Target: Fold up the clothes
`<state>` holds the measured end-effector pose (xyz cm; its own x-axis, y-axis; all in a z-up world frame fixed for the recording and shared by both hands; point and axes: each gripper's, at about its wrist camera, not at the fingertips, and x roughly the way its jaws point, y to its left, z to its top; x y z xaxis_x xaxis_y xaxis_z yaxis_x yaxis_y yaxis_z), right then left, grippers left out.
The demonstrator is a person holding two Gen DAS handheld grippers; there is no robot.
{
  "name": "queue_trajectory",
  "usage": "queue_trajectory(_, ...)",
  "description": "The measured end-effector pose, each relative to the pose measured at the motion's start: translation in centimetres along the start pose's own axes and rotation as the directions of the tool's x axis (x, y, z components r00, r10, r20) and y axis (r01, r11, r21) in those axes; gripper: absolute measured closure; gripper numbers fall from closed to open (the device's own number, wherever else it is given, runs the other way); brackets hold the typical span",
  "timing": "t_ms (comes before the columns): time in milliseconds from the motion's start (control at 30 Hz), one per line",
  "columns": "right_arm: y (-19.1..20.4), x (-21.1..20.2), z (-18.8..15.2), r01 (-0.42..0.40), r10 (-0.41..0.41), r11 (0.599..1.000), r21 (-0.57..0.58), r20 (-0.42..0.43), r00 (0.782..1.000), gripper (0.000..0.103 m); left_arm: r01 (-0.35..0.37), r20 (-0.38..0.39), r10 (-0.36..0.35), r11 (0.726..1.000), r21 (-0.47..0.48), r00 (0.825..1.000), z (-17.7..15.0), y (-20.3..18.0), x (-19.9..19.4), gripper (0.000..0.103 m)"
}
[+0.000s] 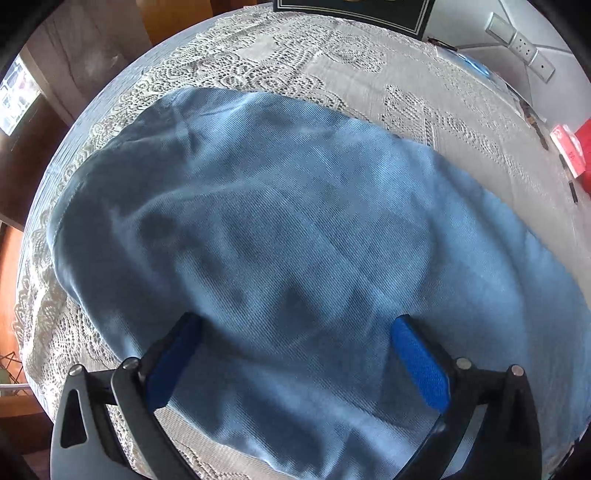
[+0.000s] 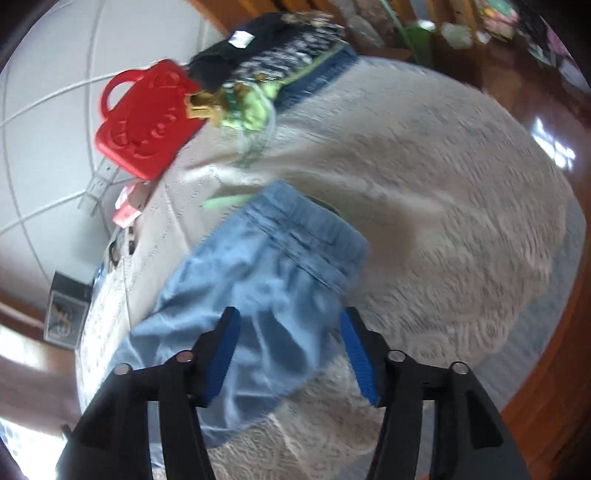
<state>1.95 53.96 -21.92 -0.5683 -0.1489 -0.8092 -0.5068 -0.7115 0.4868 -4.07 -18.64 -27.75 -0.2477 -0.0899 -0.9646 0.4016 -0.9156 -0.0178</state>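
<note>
A light blue denim garment [image 1: 280, 229] lies spread flat on the lace tablecloth [image 1: 332, 59] and fills most of the left wrist view. My left gripper [image 1: 295, 326] points steeply down over its near part, open, with both blue pads [image 1: 417, 362] wide apart just above the fabric. The right wrist view is blurred. It shows the garment's [image 2: 266, 266] gathered waistband end, rumpled on the table. My right gripper [image 2: 290, 319] hangs over it, open, with bunched cloth lying between its blue pads [image 2: 221, 354]; the pads do not pinch it.
A red plastic toy case [image 2: 144, 118] and a pile of dark clothes [image 2: 266, 48] sit at the table's far end. A white power strip [image 1: 521, 46], a red box [image 1: 570, 151] and a dark framed item [image 1: 351, 11] lie along the edge. Wooden floor surrounds the table.
</note>
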Motion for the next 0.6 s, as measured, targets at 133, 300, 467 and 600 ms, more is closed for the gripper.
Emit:
queue_trajectory(133,-0.6,3.0,-0.3,0.026,-0.025,0.999,0.045,-0.039,0.999,0.046,0.009,-0.009,-0.009,0.999,0.035,1.0,-0.1,0.1,0.0,0.0)
queue_trajectory(300,1.4,5.0,0.9,0.096,-0.097,0.99,-0.099,0.0,0.995,0.077,0.017,-0.042,-0.014,0.998,0.063,0.999,0.2,0.2,0.2,0.0)
queue_trajectory(467,6.4,2.5,0.2,0.055,-0.044,0.976,-0.212,0.058,0.997,0.084,0.039,0.007,-0.039,0.998,0.045,0.999,1.3,2.5,-3.0,0.013)
queue_trajectory(600,15.7,-0.1,-3.5,-0.14,0.164,0.924,-0.355,0.037,0.986,0.084,0.051,0.09,-0.059,0.994,0.094,0.994,3.4,5.2,-6.3,0.013)
